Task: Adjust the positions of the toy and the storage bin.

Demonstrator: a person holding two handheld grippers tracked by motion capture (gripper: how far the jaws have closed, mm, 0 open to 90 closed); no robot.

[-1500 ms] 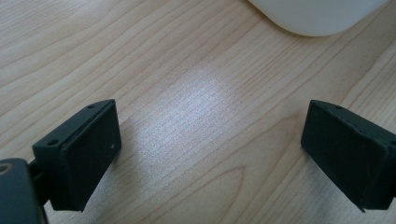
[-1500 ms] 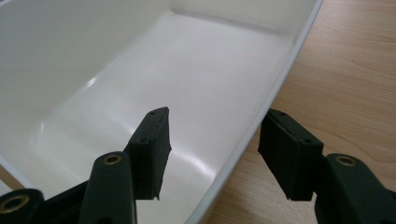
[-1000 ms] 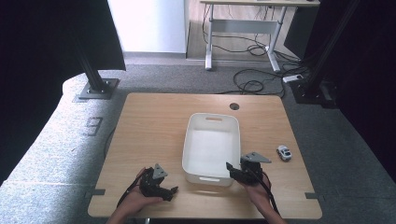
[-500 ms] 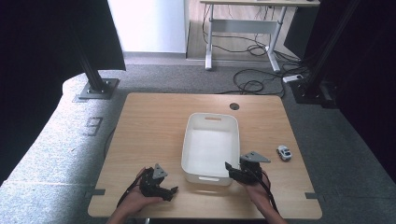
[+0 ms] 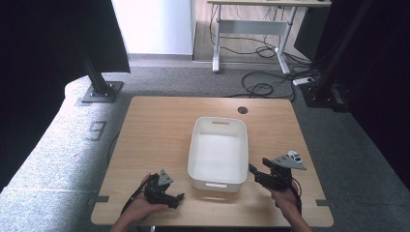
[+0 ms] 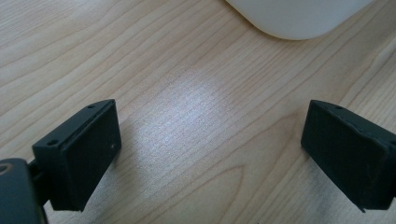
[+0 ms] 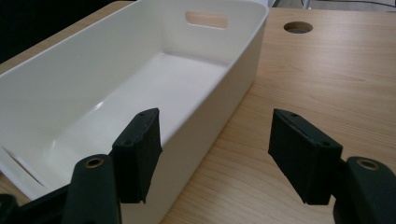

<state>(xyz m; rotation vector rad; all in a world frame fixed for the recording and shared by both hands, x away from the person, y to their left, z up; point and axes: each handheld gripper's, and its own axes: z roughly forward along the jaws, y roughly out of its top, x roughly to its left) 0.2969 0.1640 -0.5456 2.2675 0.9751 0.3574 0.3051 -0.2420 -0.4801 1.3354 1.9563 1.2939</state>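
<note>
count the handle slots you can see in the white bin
2: one slot in the bin's far end wall, one slot in its near end wall between the two tongs.

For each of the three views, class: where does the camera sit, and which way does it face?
High view: above the near edge, facing forward and down on the table; forearms, left gripper, right gripper.
Left gripper view: between open jaws, down at tabletop.
Right gripper view: along open jaws astride the bin wall.
All share the bin.
</note>
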